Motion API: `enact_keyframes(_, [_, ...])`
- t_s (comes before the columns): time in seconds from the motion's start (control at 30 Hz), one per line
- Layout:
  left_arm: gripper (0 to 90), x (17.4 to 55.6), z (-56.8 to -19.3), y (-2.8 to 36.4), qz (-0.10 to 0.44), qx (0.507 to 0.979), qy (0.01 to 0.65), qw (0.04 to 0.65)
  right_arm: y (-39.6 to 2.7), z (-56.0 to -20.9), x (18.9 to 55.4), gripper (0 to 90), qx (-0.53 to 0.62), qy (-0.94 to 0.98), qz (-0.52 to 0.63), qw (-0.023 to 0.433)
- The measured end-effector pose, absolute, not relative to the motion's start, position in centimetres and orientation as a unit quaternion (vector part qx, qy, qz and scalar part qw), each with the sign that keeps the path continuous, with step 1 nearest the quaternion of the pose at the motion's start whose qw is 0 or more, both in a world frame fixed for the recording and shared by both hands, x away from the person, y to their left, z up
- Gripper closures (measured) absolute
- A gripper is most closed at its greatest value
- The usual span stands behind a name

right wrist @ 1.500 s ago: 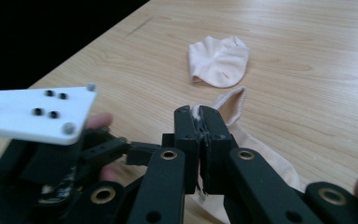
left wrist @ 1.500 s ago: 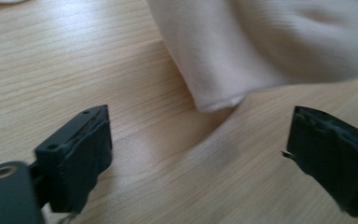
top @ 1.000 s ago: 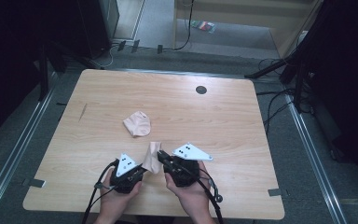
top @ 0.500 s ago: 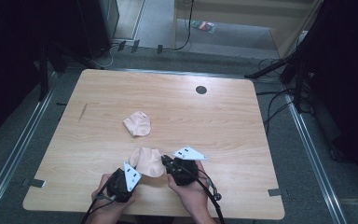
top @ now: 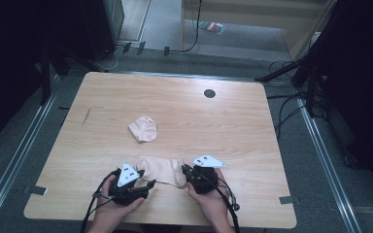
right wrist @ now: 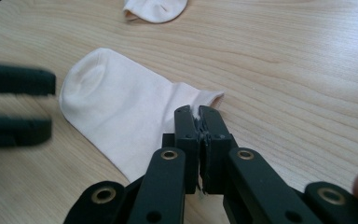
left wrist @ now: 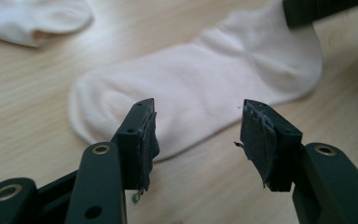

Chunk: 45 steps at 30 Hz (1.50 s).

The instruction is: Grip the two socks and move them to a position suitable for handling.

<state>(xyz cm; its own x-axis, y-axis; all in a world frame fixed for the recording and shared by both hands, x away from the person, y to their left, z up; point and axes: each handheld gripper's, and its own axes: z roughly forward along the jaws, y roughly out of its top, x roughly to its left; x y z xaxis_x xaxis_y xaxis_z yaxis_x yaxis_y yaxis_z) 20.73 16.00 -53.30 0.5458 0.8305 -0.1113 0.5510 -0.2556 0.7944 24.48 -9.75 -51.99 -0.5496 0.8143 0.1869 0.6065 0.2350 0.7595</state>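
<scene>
Near the table's point(top: 252, 104) front edge, sock point(top: 162, 170) flat, right gripper point(right wrist: 199, 122) seemingly pinching its cuff, left gripper point(left wrist: 198, 128) just opened, empty: risks dragging and bunching.

A pale pink sock point(top: 161, 170) lies flat on the table point(top: 252, 131), low in the high view and a little left of the middle. It is spread out lengthwise, with the rounded toe to the left and the cuff to the right. A second sock point(top: 143, 128) of the same colour lies crumpled above it, near the frame's centre, well apart.
</scene>
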Motion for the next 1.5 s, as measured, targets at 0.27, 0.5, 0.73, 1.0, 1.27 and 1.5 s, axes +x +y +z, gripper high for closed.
enact_keyframes(0.27, [53.3,24.6,-53.7,20.0,0.165,0.717,0.523,0.43,-9.9,-52.2,24.6,88.4,0.452,0.779,0.416,0.127])
enact_keyframes(0.5, [66.8,25.7,-54.4,18.4,0.157,0.747,0.507,0.4,-9.8,-52.3,24.5,88.4,0.452,0.779,0.415,0.127])
enact_keyframes(0.73, [87.9,25.6,-54.7,18.2,0.158,0.762,0.503,0.376,-10.0,-52.4,24.6,88.4,0.452,0.78,0.414,0.127])
enact_keyframes(1.0, [89.9,23.5,-53.3,18.3,0.156,0.748,0.505,0.4,-10.5,-51.9,24.5,88.4,0.457,0.773,0.42,0.133])
enact_keyframes(1.27, [89.9,20.3,-53.4,16.8,0.143,0.758,0.496,0.399,-12.0,-51.3,23.3,88.4,0.461,0.773,0.416,0.132])
enact_keyframes(1.5, [90.0,19.1,-53.9,16.1,0.137,0.765,0.492,0.393,-13.2,-51.9,21.7,88.5,0.464,0.778,0.405,0.124])
